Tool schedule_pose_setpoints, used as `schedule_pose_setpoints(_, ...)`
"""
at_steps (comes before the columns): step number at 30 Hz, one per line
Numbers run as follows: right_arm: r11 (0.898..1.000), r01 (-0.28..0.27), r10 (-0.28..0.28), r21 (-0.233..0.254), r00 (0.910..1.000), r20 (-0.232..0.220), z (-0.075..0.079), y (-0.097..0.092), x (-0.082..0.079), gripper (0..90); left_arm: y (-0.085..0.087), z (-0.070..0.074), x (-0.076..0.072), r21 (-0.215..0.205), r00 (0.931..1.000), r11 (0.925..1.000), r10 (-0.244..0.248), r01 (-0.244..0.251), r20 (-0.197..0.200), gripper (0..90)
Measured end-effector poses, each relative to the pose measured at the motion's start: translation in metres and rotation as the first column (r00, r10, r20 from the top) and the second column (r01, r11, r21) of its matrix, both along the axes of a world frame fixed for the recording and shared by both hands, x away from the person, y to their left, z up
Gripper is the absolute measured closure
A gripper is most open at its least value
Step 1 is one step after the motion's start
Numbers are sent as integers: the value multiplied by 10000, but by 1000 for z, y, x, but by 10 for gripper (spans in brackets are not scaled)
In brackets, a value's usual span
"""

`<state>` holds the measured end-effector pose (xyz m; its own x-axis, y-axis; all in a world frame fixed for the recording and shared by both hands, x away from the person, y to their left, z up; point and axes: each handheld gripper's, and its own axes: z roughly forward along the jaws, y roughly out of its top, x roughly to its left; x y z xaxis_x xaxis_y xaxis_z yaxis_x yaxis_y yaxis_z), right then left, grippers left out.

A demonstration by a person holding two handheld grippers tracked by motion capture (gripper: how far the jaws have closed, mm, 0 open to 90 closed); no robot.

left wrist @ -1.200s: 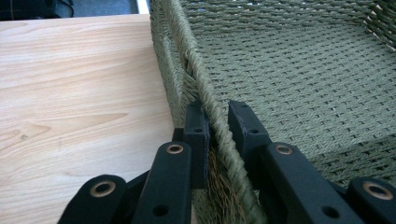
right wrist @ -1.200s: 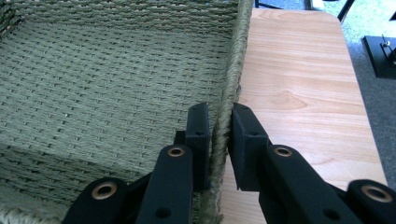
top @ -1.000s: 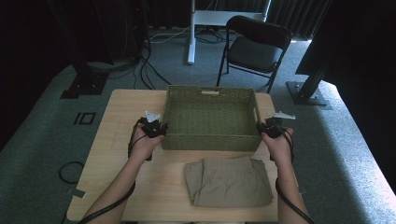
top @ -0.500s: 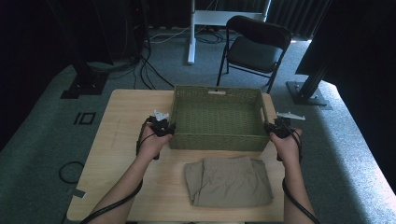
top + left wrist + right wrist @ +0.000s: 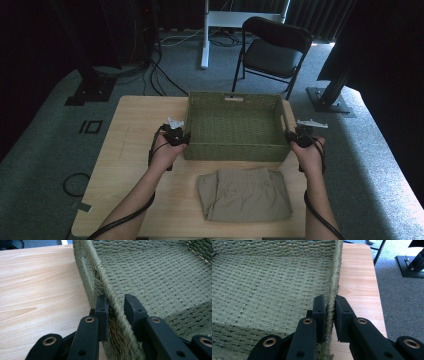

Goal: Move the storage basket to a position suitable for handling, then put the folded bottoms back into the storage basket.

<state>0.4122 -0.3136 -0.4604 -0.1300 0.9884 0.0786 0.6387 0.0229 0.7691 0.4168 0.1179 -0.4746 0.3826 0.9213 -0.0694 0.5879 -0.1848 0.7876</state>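
- Your left tongs [image 5: 184, 137] straddle the left rim of the woven green basket [image 5: 235, 102]. In the left gripper view, the left tongs [image 5: 116, 305] have one jaw outside the wall and one inside.
- The outer jaw lies against the weave; the inner jaw stands slightly off the rim cord. Whether the left tongs press on the rim cannot be told for certain, though the jaws are nearly clenched around it.
- Your right tongs [image 5: 289, 137] are clenched on the right rim of the basket. In the right gripper view, the right tongs [image 5: 330, 305] pinch the rim cord between both jaws, one jaw inside the basket and one on the desk side.
- The basket sits on the desk [image 5: 131, 130], towards the far edge and slightly right of centre. Its long sides run across the desk.
- Each hand holds its tongs at the near end of a short side of the basket.
- A folded beige garment [image 5: 244, 194] lies flat on the desk just in front of the basket, between your forearms and apart from both tongs.
- A black folding chair [image 5: 272, 50] stands on the carpet beyond the desk.
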Motion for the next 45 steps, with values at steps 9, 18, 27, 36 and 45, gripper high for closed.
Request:
schedule_pose_setpoints(9, 9999, -116, 115, 57, 9998, 130, 3, -1, -3, 765, 4, 4, 3, -206, 9999, 9997, -132, 131, -20, 730)
schedule_pose_setpoints(18, 9961, -681, 620, 559, 9926, 1045, 21, 2, -8, 511, 11, 18, 4, -482, 9980, 9981, -353, 379, 527, 605)
schedule_pose_setpoints(27, 9852, -1380, 1124, 1012, 9678, 2251, 31, 11, -12, 285, 13, 39, -2, -1010, 9866, 9836, -1413, 1492, 818, 289)
schedule_pose_setpoints(36, 9711, -2352, 2194, 404, 9467, 2358, 37, 27, -31, 160, 17, 50, -20, -1261, 9711, 9660, -2129, 2257, 1077, 268)
schedule_pose_setpoints(45, 9603, -2731, 2494, 566, 9317, 2640, 35, 32, -45, 142, 18, 48, -33, -1356, 9619, 9566, -2412, 2580, 1291, 256)
